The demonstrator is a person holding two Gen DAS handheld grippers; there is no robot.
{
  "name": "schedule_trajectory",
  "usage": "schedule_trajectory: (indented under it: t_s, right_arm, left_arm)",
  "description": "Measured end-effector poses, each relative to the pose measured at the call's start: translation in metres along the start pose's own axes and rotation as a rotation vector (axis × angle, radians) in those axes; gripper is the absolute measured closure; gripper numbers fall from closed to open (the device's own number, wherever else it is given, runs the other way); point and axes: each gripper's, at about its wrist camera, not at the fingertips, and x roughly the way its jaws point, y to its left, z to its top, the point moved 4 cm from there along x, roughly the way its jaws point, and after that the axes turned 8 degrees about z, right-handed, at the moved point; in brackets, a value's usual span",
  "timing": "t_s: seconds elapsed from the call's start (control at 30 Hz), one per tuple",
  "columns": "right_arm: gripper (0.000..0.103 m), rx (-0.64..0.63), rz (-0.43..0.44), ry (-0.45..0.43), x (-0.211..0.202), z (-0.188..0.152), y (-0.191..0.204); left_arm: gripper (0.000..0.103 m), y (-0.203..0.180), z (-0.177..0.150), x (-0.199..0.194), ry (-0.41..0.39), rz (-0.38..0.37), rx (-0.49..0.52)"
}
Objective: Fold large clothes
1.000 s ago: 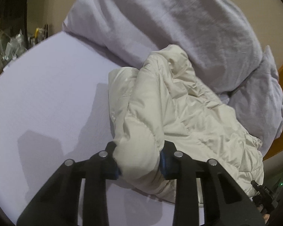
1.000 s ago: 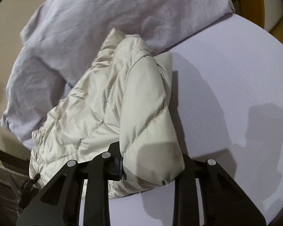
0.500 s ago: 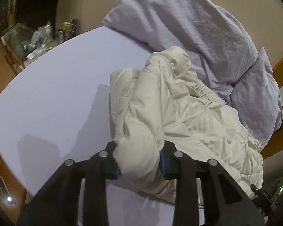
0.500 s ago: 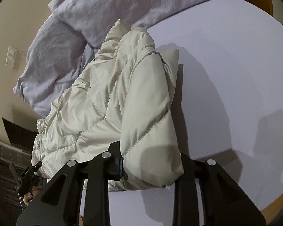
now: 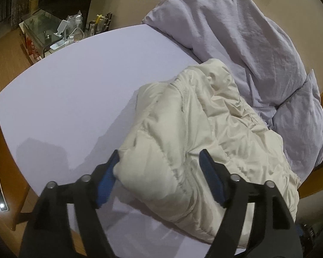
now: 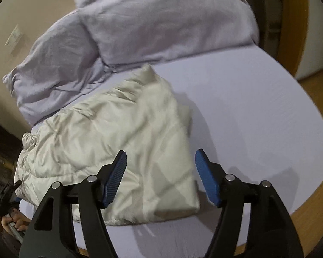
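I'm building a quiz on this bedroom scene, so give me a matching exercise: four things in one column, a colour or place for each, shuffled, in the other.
Things:
1. puffy jacket
2. rumpled duvet
3. gripper pads
4. glass-topped side table

Descriptions:
A. blue
B. cream, lying on the bed
C. beyond the bed's far corner, cluttered with bottles
D. lilac, heaped against the wall

Pairs: 1-B, 2-D, 3-A, 4-C

Left tongs (image 5: pixel 159 161) and right tongs (image 6: pixel 160 161), angled downward, jaws opening.
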Motion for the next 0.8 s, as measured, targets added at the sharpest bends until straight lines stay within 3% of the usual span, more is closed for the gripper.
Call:
schedule_trajectory:
  t_s: [0.3, 0.53, 0.8]
  right_arm:
    - [0.034, -0.229, 0.062, 0.116, 0.054, -0.026, 0.08]
    - [0.031, -0.367, -0.027, 0.158, 0.089, -0.067, 0.095]
    - [0.024, -0.445, -0.073, 0.098, 0.103, -0.082, 0.096]
  left_arm:
    - [0.02, -0.005, -0.002, 0.019, 0.018, 0.029, -0.016]
    - [0.021, -0.004, -0.002, 0.028, 0.02, 0.008, -0.091]
    - [0.052, -0.005, 0.003, 0.025, 0.003, -0.039, -0.145]
